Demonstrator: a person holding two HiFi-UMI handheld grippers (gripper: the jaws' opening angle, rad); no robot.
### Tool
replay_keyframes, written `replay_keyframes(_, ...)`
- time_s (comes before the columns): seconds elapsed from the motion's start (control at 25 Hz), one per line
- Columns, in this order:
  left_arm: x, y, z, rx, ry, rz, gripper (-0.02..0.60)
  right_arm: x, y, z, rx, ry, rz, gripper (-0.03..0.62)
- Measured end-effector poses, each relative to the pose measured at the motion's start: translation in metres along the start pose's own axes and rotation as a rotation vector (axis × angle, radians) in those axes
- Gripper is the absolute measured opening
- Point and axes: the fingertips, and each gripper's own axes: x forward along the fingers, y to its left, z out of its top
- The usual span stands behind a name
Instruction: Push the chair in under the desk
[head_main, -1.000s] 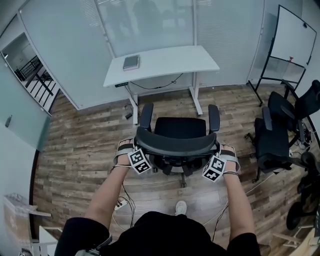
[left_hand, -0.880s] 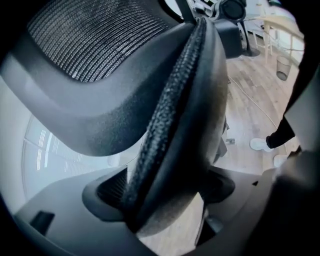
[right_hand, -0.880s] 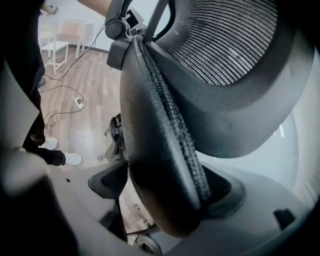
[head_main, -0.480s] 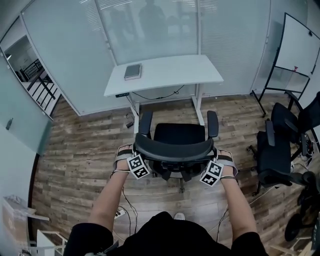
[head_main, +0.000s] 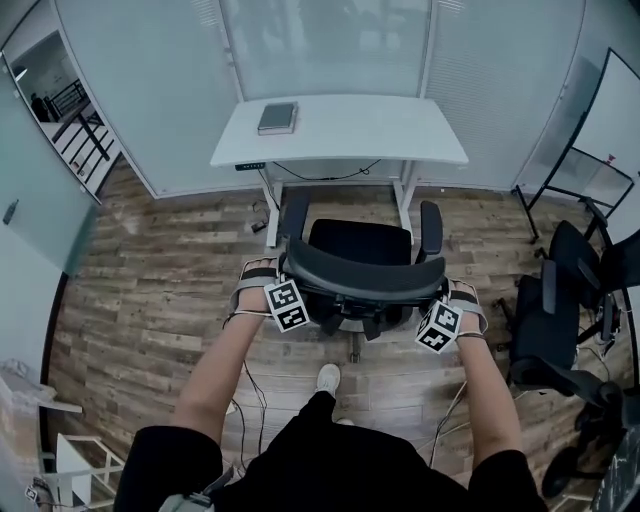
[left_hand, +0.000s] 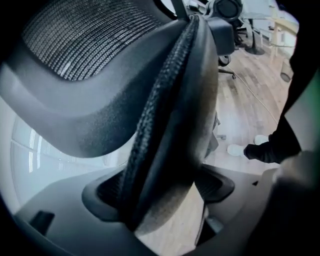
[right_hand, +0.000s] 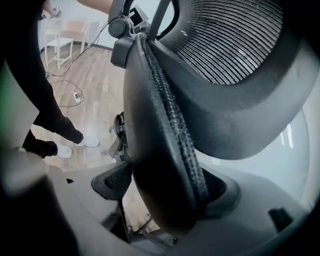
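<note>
Left gripper (head_main: 262, 280) and right gripper (head_main: 463, 300) clamp the backrest (head_main: 360, 275), right jaws just tightening; pushed crooked, an armrest (head_main: 431, 228) could hit a desk leg (head_main: 405, 195)

Overhead and two close-up views of chair (head_main: 360, 282)

I roll the chair (head_main: 360, 262) closer to the surface (head_main: 340, 128), the left tongs (head_main: 283, 272) and right tongs (head_main: 441, 292) travelling with its backrest. The right jaws have just been closing on the rim. My shoe (head_main: 327, 378) has stepped forward.
</note>
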Motion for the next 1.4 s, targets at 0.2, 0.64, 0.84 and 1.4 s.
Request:
replay_keyframes(0.2,0.027,0.024,0.010,-0.003,0.004,-0.011,0.431,0.030,-0.029,0.001,-0.024,0.002,0.031,0.400)
replay_keyframes(0.64,0.081,0.078,0.020,-0.013,0.007,-0.022,0.430,0.097,-0.093,0.017,-0.029,-0.037,0.032,0.419)
replay_keyframes(0.84,0.105,0.106,0.020,-0.023,0.006,-0.014,0.426,0.125,-0.122,0.030,-0.019,-0.056,0.011,0.437)
replay_keyframes(1.4,0.167,0.176,0.028,-0.023,-0.021,-0.002,0.422,0.193,-0.191,0.055,-0.026,-0.059,0.001,0.445)
